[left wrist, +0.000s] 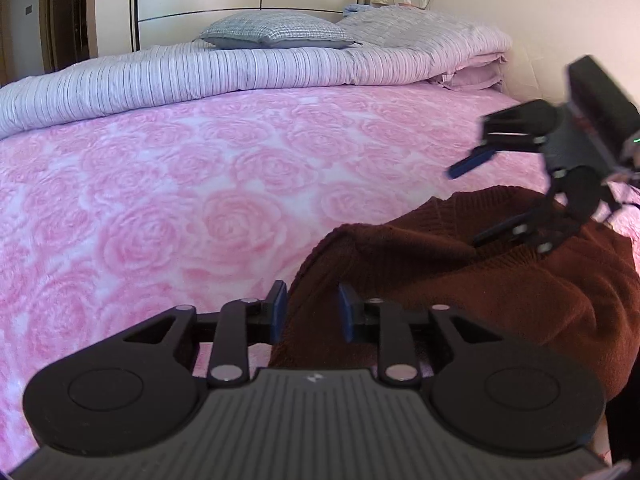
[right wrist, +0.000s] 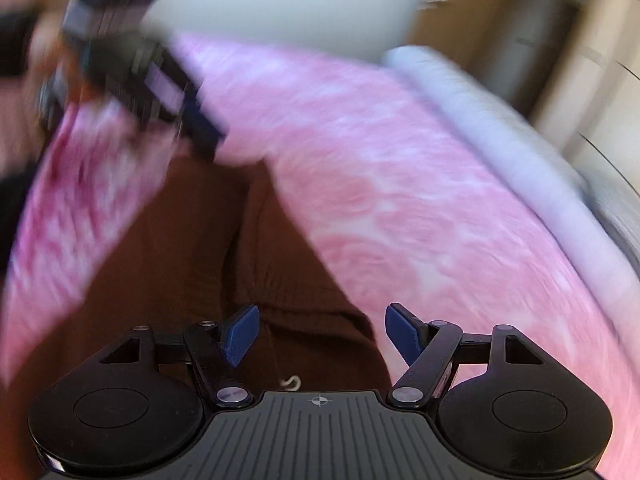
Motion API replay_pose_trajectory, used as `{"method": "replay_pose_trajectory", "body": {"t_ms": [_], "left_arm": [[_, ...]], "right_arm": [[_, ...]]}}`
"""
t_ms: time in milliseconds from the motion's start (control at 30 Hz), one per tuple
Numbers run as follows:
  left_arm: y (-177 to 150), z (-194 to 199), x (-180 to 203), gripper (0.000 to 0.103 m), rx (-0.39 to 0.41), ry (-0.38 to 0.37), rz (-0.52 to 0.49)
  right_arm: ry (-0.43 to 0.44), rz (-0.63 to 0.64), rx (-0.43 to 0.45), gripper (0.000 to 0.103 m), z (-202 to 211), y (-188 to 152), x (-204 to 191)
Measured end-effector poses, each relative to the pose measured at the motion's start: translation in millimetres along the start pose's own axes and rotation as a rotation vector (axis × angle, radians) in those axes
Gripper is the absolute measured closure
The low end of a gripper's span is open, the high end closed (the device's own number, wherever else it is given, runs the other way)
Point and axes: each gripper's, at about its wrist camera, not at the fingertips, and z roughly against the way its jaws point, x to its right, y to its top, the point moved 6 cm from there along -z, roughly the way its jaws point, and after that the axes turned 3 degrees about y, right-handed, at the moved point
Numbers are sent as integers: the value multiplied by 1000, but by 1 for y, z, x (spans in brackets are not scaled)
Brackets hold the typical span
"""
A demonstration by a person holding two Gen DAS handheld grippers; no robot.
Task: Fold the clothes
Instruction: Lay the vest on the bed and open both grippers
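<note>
Between my left gripper's (left wrist: 312,307) slack pads lies a soft, floppy brown knit sweater (left wrist: 460,276); I'd pinch its ribbed hem. Right gripper (right wrist: 320,334) gapes empty.

Bright even daylight, left view sharp, right view motion-smeared — fisheye-bent edges.

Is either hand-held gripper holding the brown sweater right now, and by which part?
Neither. The left hand-held gripper straddles an edge of the brown sweater unpinched; the right hand-held gripper hangs open above it.
</note>
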Motion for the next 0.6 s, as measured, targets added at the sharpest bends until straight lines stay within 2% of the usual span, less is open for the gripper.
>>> {"method": "replay_pose_trajectory", "body": {"t_ms": [67, 233, 333, 467, 600], "left_arm": [[1, -1, 0, 74, 6, -8, -9], [3, -5, -3, 72, 25, -25, -7], [4, -7, -3, 70, 27, -38, -10], [-1, -14, -5, 69, 19, -38, -12], [-10, -22, -6, 69, -1, -42, 4]], "right_arm": [[37, 95, -36, 30, -22, 2, -1], [187, 149, -33, 30, -45, 6, -5], [254, 89, -17, 30, -46, 13, 1], [343, -47, 61, 30, -29, 24, 9], [364, -102, 96, 29, -36, 27, 8]]}}
